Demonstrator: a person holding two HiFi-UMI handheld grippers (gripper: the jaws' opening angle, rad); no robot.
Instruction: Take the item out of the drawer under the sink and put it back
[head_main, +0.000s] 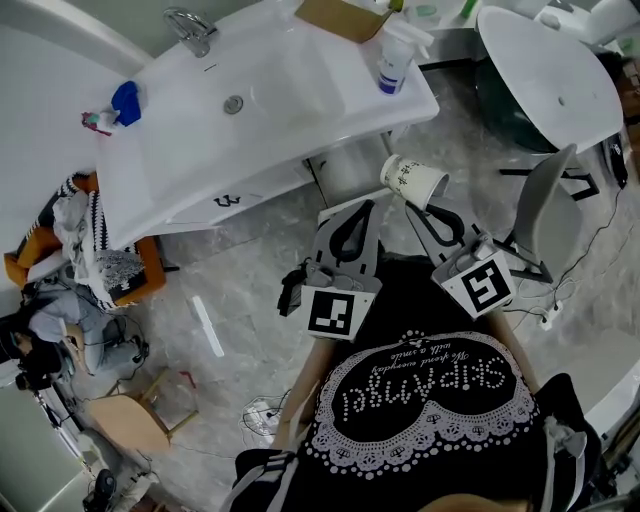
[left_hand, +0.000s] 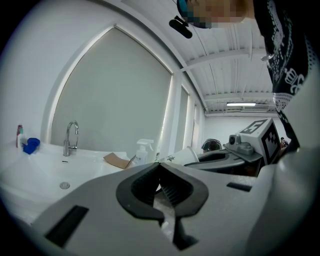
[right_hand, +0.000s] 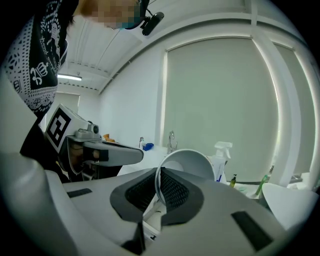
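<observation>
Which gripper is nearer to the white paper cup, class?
Right. The right gripper is shut on the rim of the paper cup, holding it tipped on its side. The left gripper is beside the cup, shut and apart from it.

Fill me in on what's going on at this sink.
A person stands in front of the sink with a gripper in each hand. The right gripper is shut on the rim of a white paper cup and holds it in the air, tipped on its side, near the front right corner of the sink. The left gripper is shut and empty and hangs beside it. The drawer under the sink looks closed.
</observation>
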